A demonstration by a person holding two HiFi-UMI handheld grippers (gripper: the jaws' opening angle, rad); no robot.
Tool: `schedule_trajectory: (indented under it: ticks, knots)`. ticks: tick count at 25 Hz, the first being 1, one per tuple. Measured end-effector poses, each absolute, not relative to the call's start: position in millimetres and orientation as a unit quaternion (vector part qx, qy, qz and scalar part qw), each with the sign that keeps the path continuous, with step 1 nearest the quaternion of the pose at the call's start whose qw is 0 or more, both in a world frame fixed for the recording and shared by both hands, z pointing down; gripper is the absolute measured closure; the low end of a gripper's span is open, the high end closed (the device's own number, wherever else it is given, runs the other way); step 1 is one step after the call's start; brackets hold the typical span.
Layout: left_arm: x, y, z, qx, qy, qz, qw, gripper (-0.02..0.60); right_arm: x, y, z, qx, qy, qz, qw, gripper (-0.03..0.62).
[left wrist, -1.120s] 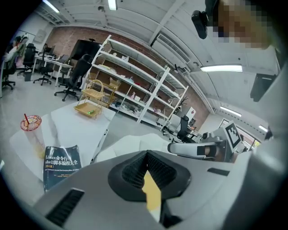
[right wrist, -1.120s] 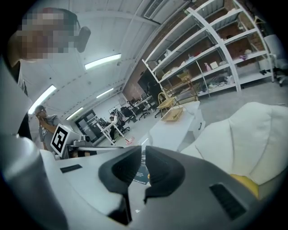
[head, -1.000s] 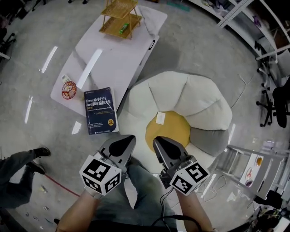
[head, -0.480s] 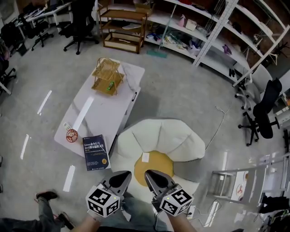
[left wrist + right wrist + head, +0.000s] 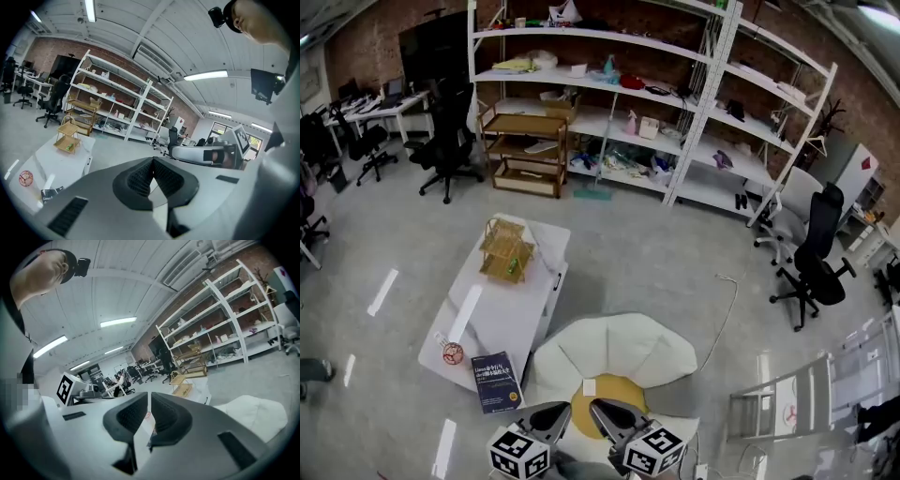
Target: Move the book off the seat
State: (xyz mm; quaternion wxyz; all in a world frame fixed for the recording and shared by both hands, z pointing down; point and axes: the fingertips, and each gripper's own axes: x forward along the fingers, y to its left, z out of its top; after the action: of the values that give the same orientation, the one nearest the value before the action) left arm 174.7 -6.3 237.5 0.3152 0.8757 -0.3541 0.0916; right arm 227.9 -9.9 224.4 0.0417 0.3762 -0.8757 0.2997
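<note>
The dark, glossy-covered book (image 5: 496, 382) lies flat on the near end of the long white table (image 5: 511, 305), just beside the seat (image 5: 623, 349) and off it. The seat is a soft cream cushion shaped in petals around a round yellow centre. Further along the table stands a slatted bamboo rack (image 5: 506, 251), and a small round red-rimmed disc (image 5: 453, 353) lies near the book. Both claws hang low over the seat's near edge, empty: the left gripper (image 5: 152, 161) has its ribbed black pads pressed together, and the right gripper (image 5: 149, 398) is closed to a thin slit. White metal shelving (image 5: 609, 103) and black office chairs (image 5: 811, 267) ring the grey floor.
</note>
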Motion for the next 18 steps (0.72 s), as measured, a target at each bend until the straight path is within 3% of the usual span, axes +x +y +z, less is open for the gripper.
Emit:
schedule_trajectory:
  ticks: [18]
  knots:
    - [165,-23,117,0.918,-0.31,0.063,0.24,0.575,216,-23,102,0.41,-0.887,0.214,-0.003,0.559]
